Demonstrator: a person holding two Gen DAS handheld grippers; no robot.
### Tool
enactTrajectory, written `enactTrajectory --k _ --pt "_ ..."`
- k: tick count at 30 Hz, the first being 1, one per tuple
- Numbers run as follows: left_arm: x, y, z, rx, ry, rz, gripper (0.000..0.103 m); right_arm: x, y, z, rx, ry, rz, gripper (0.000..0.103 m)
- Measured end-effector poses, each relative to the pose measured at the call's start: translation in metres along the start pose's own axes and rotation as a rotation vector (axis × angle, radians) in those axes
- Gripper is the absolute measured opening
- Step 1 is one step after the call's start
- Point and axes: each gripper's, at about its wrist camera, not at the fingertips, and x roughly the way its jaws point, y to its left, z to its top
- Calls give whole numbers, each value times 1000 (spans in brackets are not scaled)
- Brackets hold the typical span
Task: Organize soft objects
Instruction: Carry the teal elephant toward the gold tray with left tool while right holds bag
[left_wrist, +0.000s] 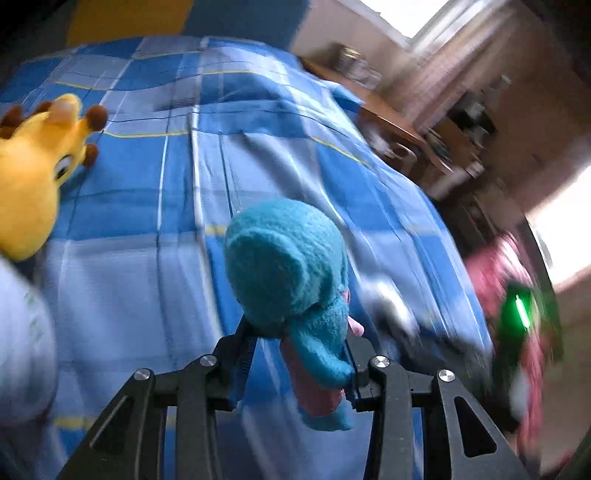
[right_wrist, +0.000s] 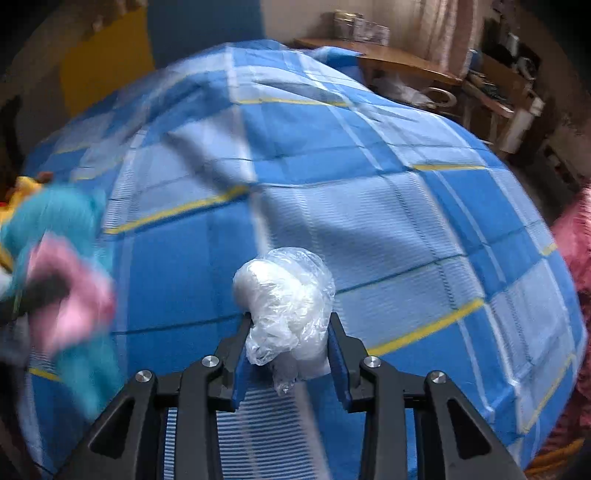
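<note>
The yellow giraffe plush (left_wrist: 35, 166) is cut off by the left edge of the left wrist view, its body out of sight. To the right of the blue checked bedspread (left_wrist: 147, 206), a pink shape (left_wrist: 506, 280) and a green light (left_wrist: 520, 308) are smeared by blur. In the right wrist view the teal and pink plush (right_wrist: 62, 266) at the bedspread's left is too blurred to make out, and the clutter on the wooden desk (right_wrist: 406, 64) beyond is too small to identify.

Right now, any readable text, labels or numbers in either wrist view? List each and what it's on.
None readable.
White fabric at the left edge of the left view: faint greenish marks, too blurred to read.
Jars on the desk: any labels too small and blurred.
Teal plush, giraffe, plastic-wrapped bundle, bedspread: no print visible.
</note>
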Motion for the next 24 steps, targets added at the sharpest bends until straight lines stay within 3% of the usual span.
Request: enactTrajectory --k 4,10,12,17,21,24 --pt "-49 14 -53 122 70 41 42 -2 24 -5 -86 25 133 36" --pt "-73 50 -109 137 144 153 45 1 68 -20 -258 78 245 36" --pt "-70 58 -116 114 128 204 51 3 74 -24 -289 76 227 36" --pt "-61 66 -123 -6 46 216 67 3 71 -24 -262 67 226 36" --pt "-45 73 -127 -91 -4 245 66 5 71 -22 -268 60 217 37" --pt "-46 68 -135 -56 -60 294 54 5 71 -22 -270 54 213 37"
